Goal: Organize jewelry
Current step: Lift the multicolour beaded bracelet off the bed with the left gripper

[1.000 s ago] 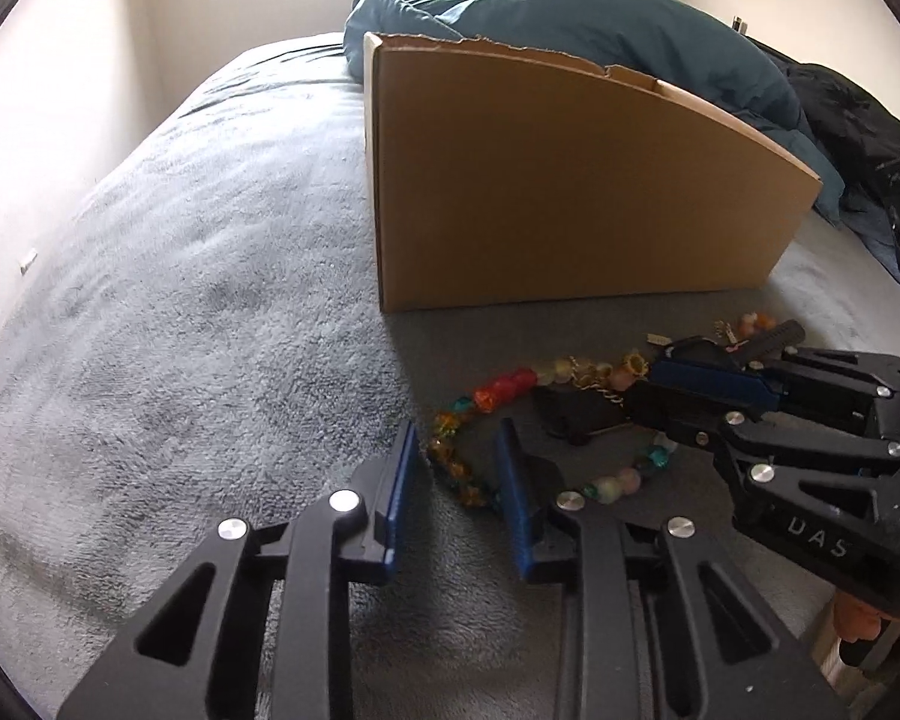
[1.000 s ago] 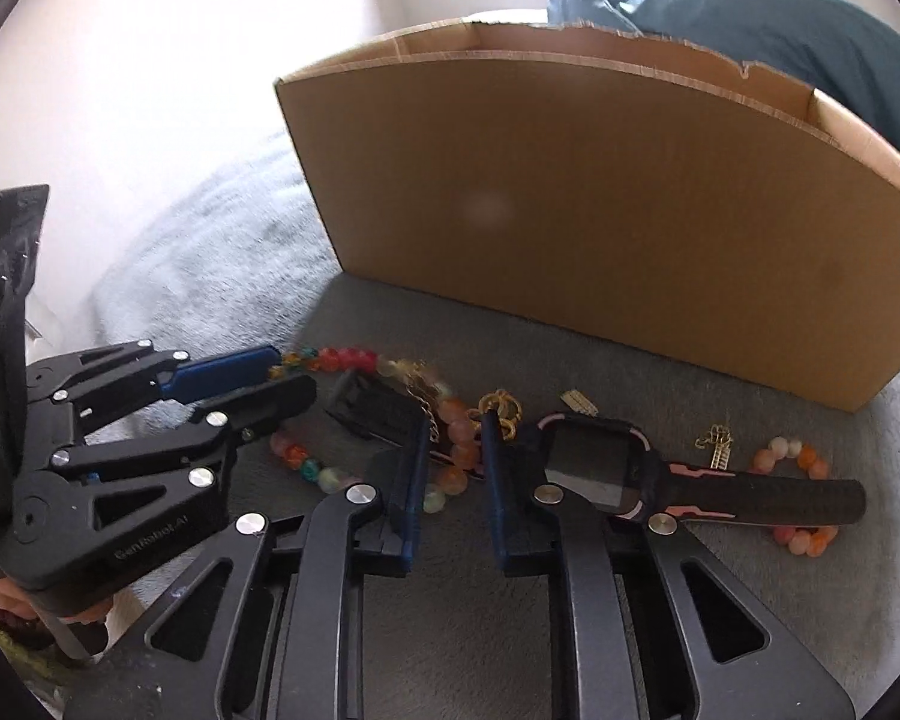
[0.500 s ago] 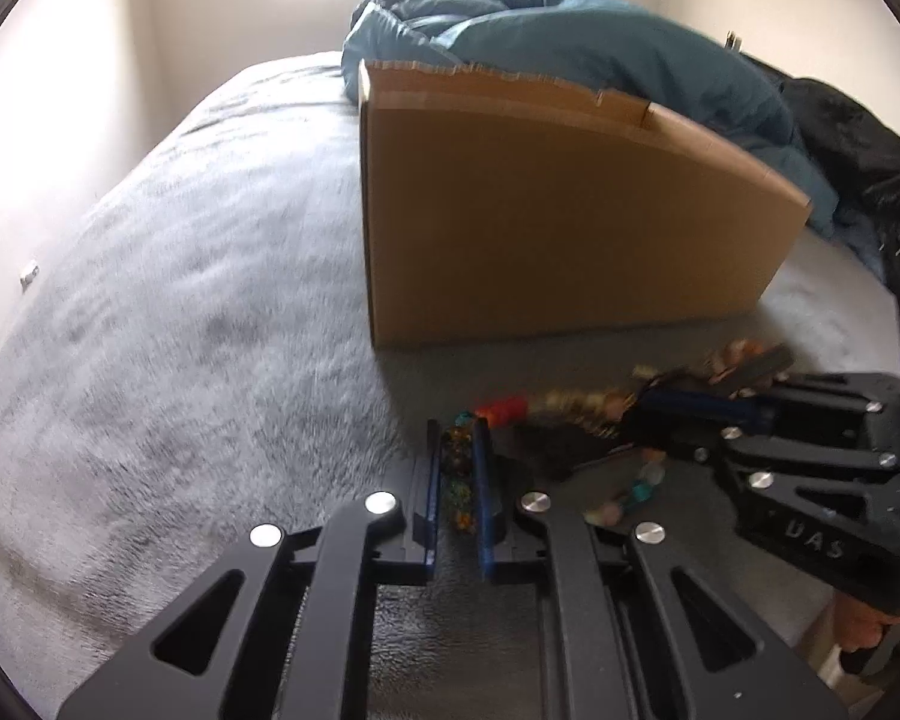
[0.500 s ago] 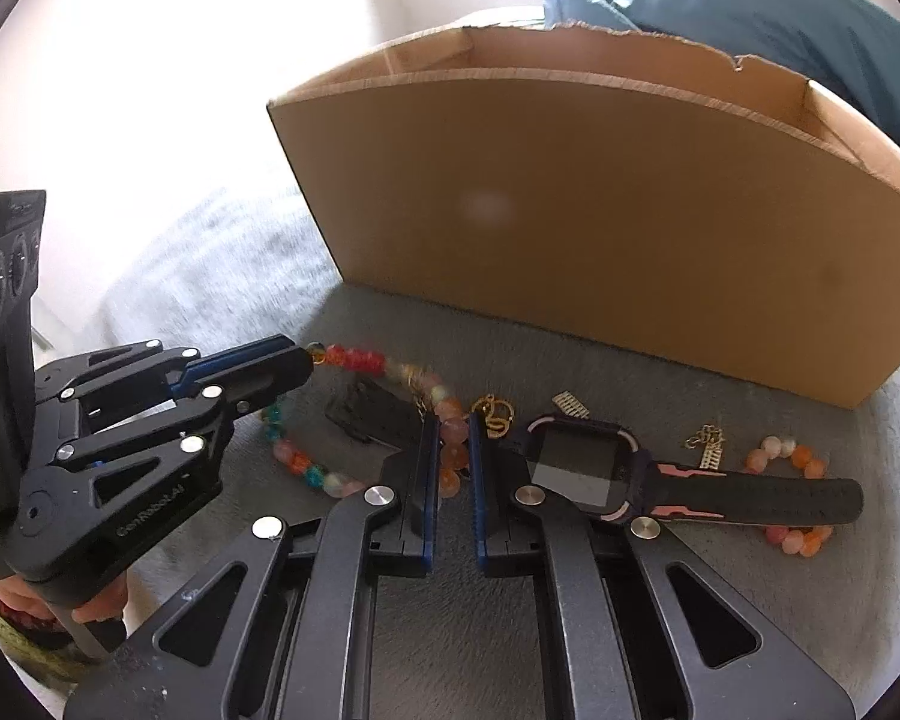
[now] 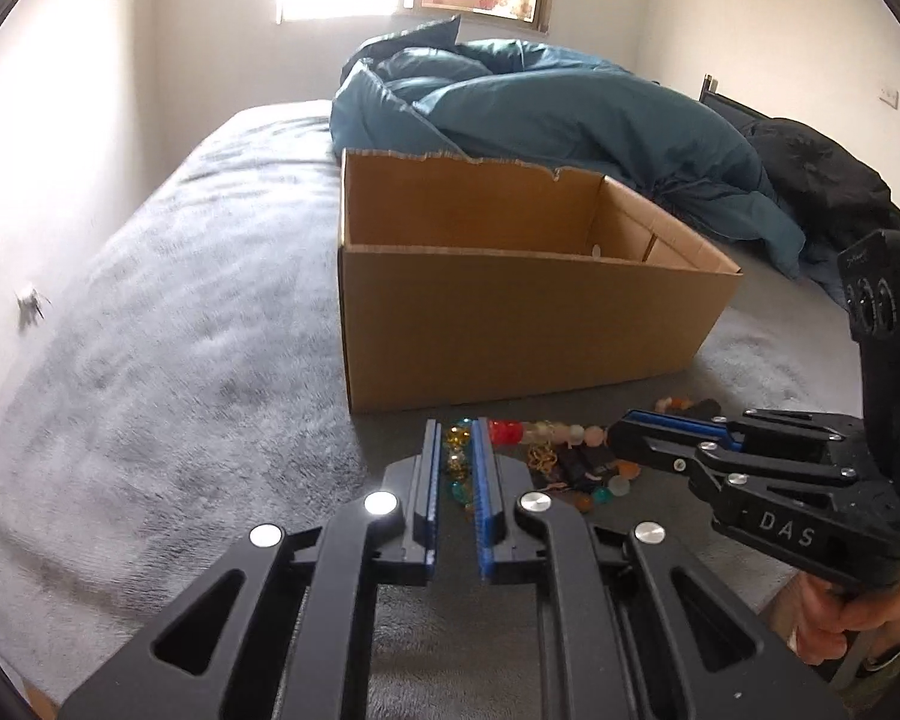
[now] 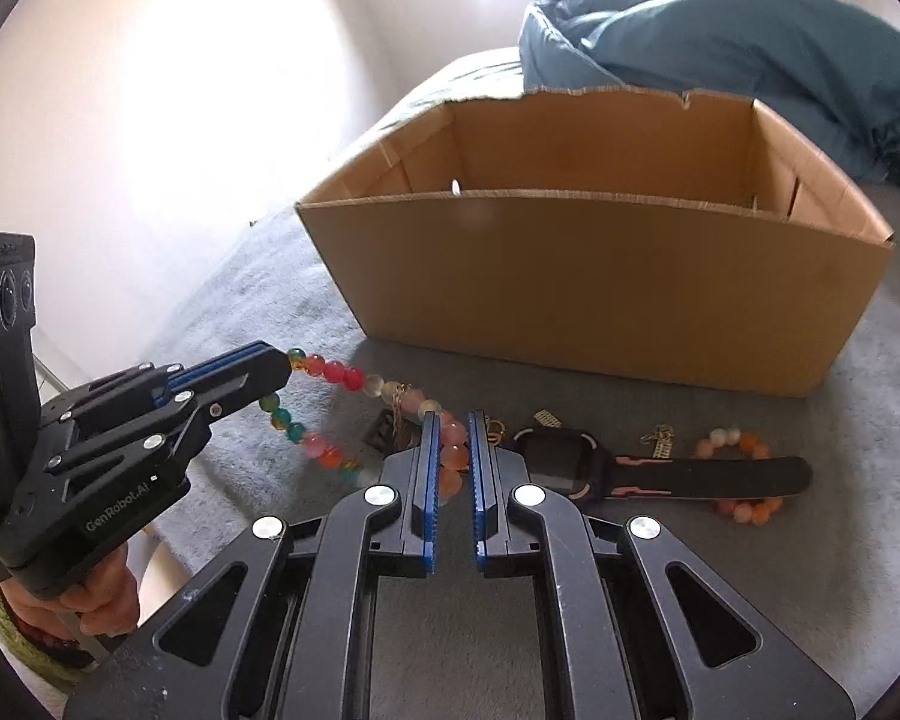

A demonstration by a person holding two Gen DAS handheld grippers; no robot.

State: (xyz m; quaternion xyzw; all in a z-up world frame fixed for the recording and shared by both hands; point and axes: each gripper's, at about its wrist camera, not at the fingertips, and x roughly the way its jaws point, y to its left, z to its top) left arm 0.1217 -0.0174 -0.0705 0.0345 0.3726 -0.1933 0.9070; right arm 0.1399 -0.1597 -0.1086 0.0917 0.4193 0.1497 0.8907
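Note:
A colourful bead necklace [image 6: 342,375] hangs stretched above the grey bed between both grippers. My left gripper [image 5: 456,438] is shut on its green and amber beads and shows at the left of the right wrist view [image 6: 273,369]. My right gripper [image 6: 452,426] is shut on its pink beads and shows at the right of the left wrist view [image 5: 621,435]. An open cardboard box [image 6: 600,276] stands just behind; it also shows in the left wrist view [image 5: 510,324]. A dark watch [image 6: 576,459] with a pink-trimmed strap lies to the right on the bed.
A small orange and white bead bracelet [image 6: 744,480] and gold chain pieces [image 6: 660,441] lie by the watch strap. A blue duvet [image 5: 558,114] is heaped behind the box. The grey bed cover [image 5: 150,360] spreads to the left.
Both grippers closed on the bead necklace and lifted it off the bed. Both cameras rose, so the inside of the box now shows.

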